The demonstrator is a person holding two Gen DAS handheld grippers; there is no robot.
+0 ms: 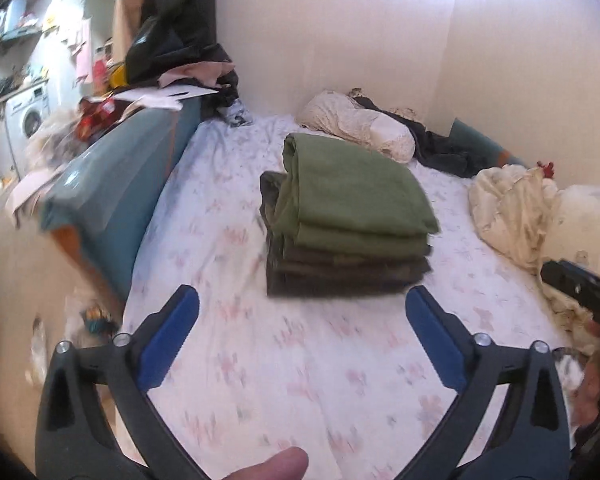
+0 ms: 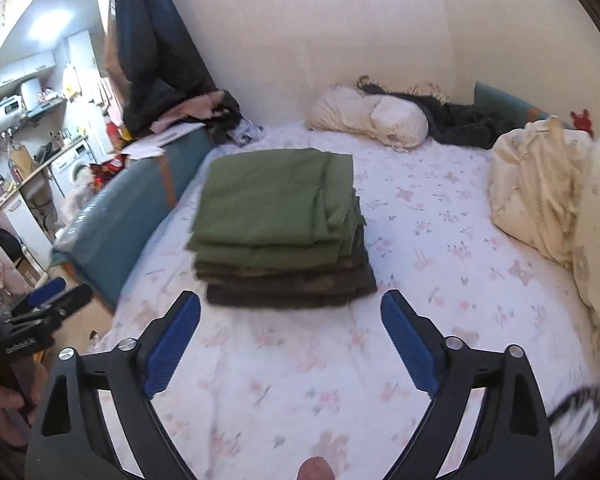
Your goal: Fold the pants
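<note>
We hold the left gripper (image 1: 302, 300) and right gripper (image 2: 290, 304) released, nothing between their jaws. The folded pants (image 2: 276, 204) lie stacked on the bed (image 2: 440, 216), just ahead of both.

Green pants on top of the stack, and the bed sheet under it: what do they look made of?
Green pants: matte woven fabric, probably cotton; soft folds, no sheen. Bed sheet: thin white printed cloth, likely cotton; fine wrinkles, pink floral pattern. Blur leaves the weave unclear.
</note>
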